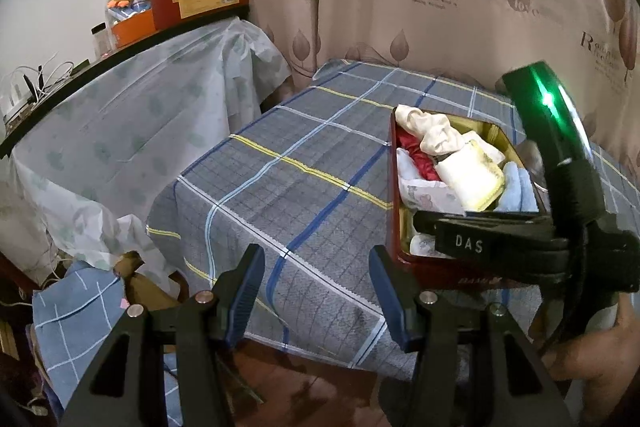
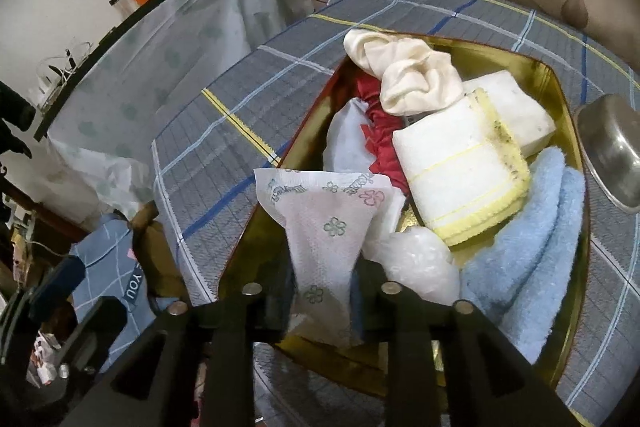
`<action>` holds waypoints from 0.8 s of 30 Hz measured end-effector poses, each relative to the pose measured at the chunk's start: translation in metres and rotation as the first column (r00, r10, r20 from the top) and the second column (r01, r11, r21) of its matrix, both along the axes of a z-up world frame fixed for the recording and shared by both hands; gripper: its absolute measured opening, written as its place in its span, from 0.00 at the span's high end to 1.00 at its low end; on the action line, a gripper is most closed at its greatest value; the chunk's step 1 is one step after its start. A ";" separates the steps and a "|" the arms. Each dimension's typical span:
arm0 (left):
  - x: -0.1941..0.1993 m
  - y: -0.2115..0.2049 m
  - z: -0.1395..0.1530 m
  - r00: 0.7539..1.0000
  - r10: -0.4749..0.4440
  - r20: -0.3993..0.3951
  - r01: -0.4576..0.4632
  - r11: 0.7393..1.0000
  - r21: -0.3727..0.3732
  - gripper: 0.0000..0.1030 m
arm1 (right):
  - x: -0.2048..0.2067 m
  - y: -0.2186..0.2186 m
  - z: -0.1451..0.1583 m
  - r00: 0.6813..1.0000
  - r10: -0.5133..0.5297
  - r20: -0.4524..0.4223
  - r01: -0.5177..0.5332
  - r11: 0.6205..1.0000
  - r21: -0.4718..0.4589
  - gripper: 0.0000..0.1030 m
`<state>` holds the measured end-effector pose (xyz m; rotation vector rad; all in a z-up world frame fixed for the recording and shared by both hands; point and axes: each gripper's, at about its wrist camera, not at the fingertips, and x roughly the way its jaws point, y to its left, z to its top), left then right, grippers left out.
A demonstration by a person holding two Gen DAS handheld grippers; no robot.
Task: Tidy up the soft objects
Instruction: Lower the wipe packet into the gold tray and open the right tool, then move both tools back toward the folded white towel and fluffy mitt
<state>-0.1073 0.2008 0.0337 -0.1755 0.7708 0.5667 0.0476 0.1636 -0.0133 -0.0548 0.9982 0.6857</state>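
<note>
A red tin with a gold inside stands on the plaid tablecloth. It holds a cream cloth, a red cloth, a white block, a folded white towel with yellow edging, a light blue towel and a clear plastic wad. A white flower-printed tissue stands up between the fingers of my right gripper, whose jaws are apart over the tin's near end. My left gripper hovers open and empty over the table's near edge, left of the tin.
A steel bowl sits on the table right of the tin. A plastic-draped shelf with boxes stands to the left, a curtain hangs behind. Blue checked fabric lies on the floor. A hand holds the right gripper.
</note>
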 end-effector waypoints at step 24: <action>0.005 -0.003 -0.009 0.999 -0.013 -0.047 0.015 1.000 0.025 0.46 | -0.049 -0.190 0.028 0.898 -0.359 0.253 0.356 0.933 0.058 0.24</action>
